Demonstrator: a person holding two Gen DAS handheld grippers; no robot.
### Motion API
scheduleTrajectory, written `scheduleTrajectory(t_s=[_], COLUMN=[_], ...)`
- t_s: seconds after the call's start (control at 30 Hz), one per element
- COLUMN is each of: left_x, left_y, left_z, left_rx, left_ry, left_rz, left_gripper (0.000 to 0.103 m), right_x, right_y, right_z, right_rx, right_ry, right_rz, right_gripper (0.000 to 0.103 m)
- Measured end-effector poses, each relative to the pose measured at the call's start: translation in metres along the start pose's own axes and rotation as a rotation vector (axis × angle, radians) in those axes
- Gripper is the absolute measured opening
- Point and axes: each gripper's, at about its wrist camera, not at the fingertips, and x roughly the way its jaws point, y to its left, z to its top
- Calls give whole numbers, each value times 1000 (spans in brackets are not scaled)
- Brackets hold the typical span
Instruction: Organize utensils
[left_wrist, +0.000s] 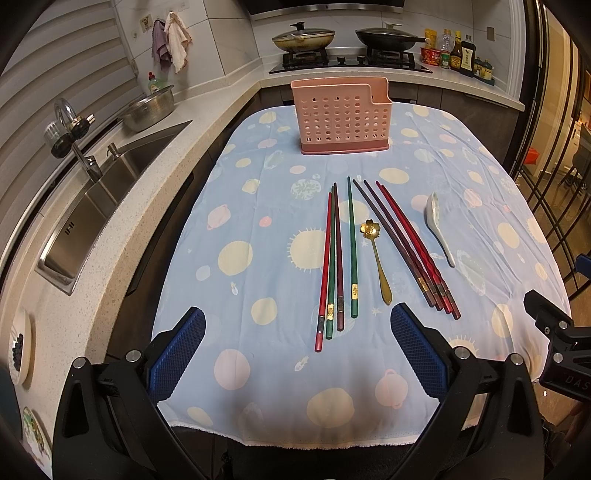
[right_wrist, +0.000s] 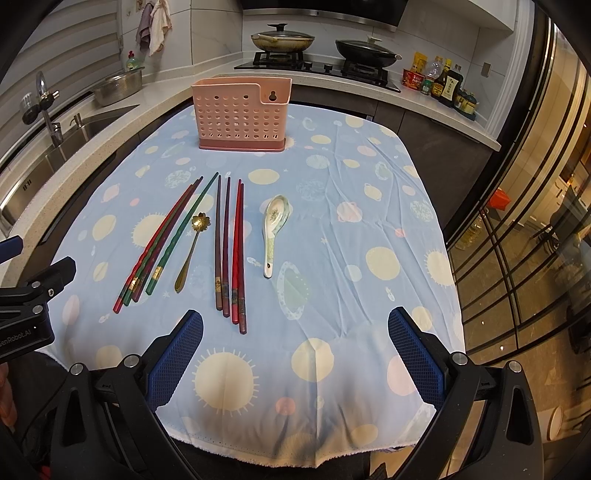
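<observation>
Left wrist view shows both the left gripper (left_wrist: 297, 345) and right gripper (right_wrist: 295, 347) spread wide and empty above the tablecloth's (left_wrist: 221, 206) near edge, chopsticks (left_wrist: 334, 258) and spoons mid-cloth awaiting the pink holder (left_wrist: 341, 114) at the far edge.

Chopsticks (left_wrist: 334, 266), spoons flat — left hand-held gripper (left_wrist: 297, 325) agape.

Utensil holder (left_wrist: 341, 114) at far end of surface (left_wrist: 236, 206), ahead of both claws. Chopsticks (left_wrist: 334, 258) in two groups ahead of left claw (left_wrist: 297, 354), metal spoon (left_wrist: 376, 258) between groups. Ceramic spoon (right_wrist: 273, 232) ahead of right claw (right_wrist: 295, 358), right of chopsticks.
</observation>
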Motion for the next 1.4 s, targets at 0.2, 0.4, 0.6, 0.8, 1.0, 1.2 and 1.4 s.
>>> scheduleTrajectory(t_s=[0.2, 0.4, 0.6, 0.8, 1.0, 1.2, 1.4], left_x=[4, 3, 0, 1, 2, 2, 6], left_y=[-3, -2, -3, -3, -4, -4, -2], left_z=[-2, -1, 1, 2, 1, 1, 0], left_rx=[0, 1, 10, 14, 11, 9, -3], left_ry=[0, -4, -9, -2, 3, 5, 19], left_rz=[-3, -8, -11, -16, -14, -18, -31], left_gripper=[96, 96, 96, 96, 96, 96, 96], right_x=[0, 0, 0, 0, 0, 1, 1], right_y=[0, 0, 0, 0, 0, 6, -4], right_z=[0, 0, 1, 1, 1, 1, -2], right_rx=[-1, 0, -1, 0, 0, -1, 0], right_ry=[-1, -1, 1, 0, 0, 1, 5], right_rz=[0, 0, 0, -1, -2, -3, -2], right_gripper=[96, 96, 96, 96, 96, 96, 96])
